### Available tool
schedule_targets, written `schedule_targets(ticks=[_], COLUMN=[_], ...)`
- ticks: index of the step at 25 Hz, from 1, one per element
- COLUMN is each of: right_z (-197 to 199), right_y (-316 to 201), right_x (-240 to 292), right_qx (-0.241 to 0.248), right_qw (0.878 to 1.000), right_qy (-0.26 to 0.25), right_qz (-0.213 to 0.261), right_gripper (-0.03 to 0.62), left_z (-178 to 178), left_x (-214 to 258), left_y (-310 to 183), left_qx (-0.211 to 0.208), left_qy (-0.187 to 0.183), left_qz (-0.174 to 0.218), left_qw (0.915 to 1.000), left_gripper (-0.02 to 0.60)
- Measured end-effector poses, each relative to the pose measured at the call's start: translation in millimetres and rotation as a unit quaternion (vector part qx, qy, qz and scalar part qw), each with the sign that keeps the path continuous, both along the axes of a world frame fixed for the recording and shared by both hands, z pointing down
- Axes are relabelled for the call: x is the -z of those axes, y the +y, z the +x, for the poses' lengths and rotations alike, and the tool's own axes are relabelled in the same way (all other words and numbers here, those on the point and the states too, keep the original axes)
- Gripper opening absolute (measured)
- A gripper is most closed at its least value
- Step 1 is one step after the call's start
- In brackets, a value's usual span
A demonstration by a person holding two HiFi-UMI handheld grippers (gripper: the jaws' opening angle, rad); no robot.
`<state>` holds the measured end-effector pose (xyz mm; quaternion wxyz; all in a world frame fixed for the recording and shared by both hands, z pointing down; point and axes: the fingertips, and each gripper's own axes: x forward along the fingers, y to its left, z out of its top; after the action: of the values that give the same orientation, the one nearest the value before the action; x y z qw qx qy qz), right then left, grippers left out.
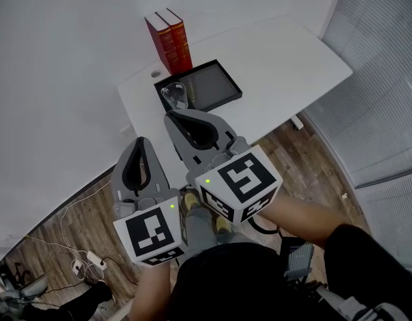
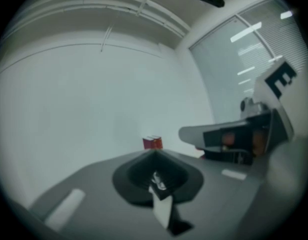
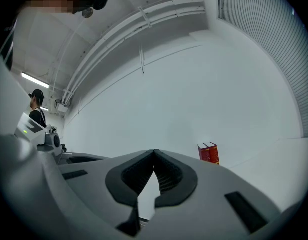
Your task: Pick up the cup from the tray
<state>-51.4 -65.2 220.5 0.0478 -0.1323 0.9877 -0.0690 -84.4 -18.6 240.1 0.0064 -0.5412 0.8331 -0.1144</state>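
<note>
A clear glass cup [image 1: 174,95] stands upright at the left end of a black tray [image 1: 213,85] on the white table [image 1: 279,59]. My right gripper [image 1: 168,115] is held off the table's near edge, its tips just short of the cup, jaws closed together with nothing between them [image 3: 155,152]. My left gripper [image 1: 140,140] sits lower and further left, over the floor, also shut and empty [image 2: 154,152]. Neither gripper view shows the cup or tray. The left gripper view catches the right gripper's body [image 2: 234,136] at its right.
Two red books [image 1: 169,40] stand upright behind the tray, visible as red books [image 2: 152,142] and red books [image 3: 209,153]. Window blinds [image 1: 380,79] run along the right. Cables and a power strip [image 1: 92,256] lie on the wood floor. A person [image 3: 38,106] stands far left.
</note>
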Motion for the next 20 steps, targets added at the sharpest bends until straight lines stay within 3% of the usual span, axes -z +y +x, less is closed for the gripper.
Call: schedule_targets(ticks=[20], right_z=[-11.1], right_y=[-20.8], right_x=[-10.5], right_qx=[-0.018], right_qw=[1.000], right_qy=[0.006], right_qz=[-0.015], right_gripper=[0.014], left_z=[-9.3], left_x=[-8.9], left_y=[-21.5], left_qx=[-0.025], left_qy=[0.003], left_qz=[-0.008], left_qw=[0.9996], left_gripper=[0.002])
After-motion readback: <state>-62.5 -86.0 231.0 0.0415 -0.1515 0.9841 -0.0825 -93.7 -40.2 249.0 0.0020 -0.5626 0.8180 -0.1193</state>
